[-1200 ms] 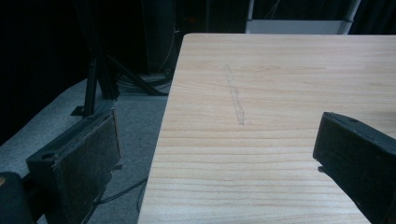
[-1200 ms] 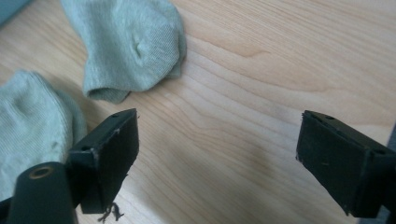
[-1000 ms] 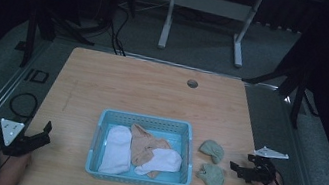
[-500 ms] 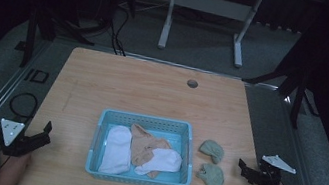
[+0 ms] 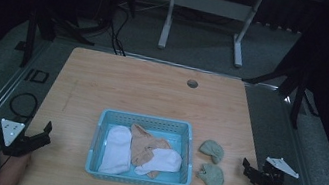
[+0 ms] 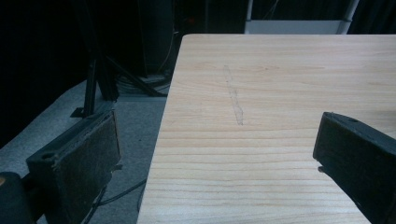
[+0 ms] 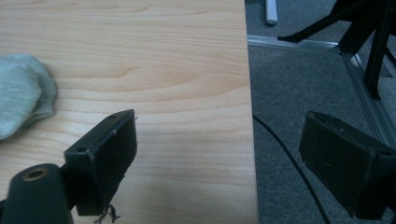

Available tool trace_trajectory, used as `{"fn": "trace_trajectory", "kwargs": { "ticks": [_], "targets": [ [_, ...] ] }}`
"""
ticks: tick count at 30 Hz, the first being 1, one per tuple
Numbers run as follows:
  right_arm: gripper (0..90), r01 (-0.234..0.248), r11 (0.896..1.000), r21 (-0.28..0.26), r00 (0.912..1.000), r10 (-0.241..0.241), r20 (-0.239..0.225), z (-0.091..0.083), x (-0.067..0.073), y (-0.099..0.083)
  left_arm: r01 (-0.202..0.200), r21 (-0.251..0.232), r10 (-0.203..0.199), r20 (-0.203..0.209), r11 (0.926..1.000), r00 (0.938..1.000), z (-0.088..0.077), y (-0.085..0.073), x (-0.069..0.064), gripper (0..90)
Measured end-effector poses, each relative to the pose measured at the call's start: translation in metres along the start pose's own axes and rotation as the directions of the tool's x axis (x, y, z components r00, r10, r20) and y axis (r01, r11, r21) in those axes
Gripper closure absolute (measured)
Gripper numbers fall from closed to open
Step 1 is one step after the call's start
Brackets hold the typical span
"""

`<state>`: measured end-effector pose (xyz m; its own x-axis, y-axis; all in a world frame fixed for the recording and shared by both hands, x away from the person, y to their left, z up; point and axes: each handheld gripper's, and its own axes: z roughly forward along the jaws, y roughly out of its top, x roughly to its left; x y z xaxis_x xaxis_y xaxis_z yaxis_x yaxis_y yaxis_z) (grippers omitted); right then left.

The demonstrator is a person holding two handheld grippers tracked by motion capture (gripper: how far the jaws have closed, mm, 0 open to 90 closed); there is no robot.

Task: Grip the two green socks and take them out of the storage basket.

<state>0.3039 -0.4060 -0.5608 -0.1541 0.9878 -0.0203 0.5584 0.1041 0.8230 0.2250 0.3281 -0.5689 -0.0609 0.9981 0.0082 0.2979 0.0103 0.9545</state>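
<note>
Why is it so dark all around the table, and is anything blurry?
High view: dim room, light falls mostly on the table, surroundings nearly black. Right gripper view: the close jaws look soft, the green sock slightly blurred. Left gripper view: wood grain fairly sharp, no glare.

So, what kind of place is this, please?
Probably a lab or recording studio, not a home: a lone wooden table on grey carpet, dark stands and cables around it, black surroundings.

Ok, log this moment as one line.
left gripper: open, idle | right gripper: open, empty | green socks: beside basket
</note>
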Motion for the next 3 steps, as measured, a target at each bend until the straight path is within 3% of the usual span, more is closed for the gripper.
{"fn": "trace_trajectory", "kwargs": {
  "ticks": [3],
  "targets": [
    [12.8,-0.004,1.000,0.004,0.9999,0.004,-0.010,0.0004,-0.0009,0.0001,0.001,0.001,-0.001,0.001,1.0000,1.0000,0.0001,0.0000,0.0001,0.4]
  ]
}}
